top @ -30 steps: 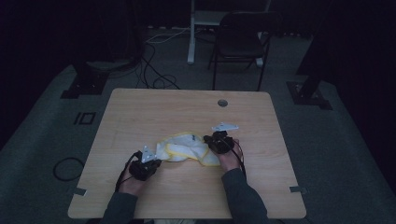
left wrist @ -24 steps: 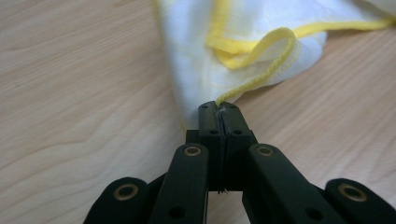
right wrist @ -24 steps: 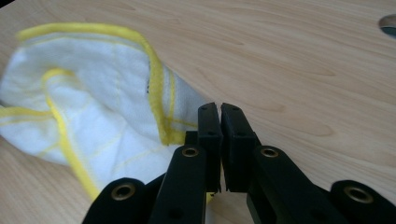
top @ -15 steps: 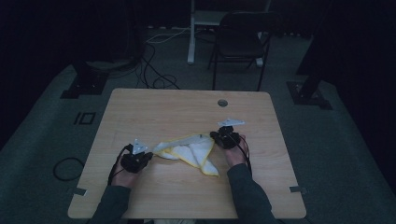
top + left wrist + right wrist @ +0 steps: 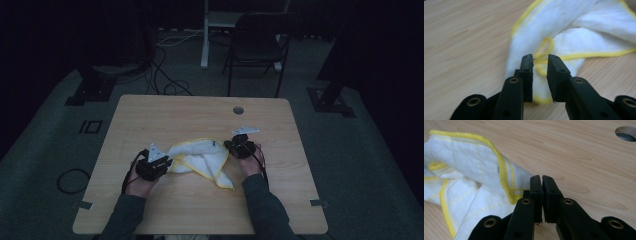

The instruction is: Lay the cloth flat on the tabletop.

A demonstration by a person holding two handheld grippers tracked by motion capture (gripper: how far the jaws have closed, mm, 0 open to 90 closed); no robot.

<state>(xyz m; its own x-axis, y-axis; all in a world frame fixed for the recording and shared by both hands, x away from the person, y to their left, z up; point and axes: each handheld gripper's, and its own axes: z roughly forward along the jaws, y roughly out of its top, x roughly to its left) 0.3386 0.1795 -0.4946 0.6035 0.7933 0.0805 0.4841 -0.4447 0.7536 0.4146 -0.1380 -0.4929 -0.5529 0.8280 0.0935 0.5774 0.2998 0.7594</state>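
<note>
Dim room, wooden table (image 5: 150, 115), left claw (image 5: 540, 71) just parted over cloth (image 5: 202, 155), right claw (image 5: 541, 195) clenched, grip on cloth unclear.

Right gripper (image 5: 541, 178) jaws hide any cloth (image 5: 474, 182) corner between them; cloth's left portion runs past right gripper view's edge

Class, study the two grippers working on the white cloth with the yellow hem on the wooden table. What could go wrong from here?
1. The left gripper has just been opening, its pads off the white cloth with yellow hem; that end may slump and lose its shape.
2. The right gripper pinches only a thin corner, which might slip out if pulled.
3. The loose tail lying on the light wooden table could drag and bunch.
</note>
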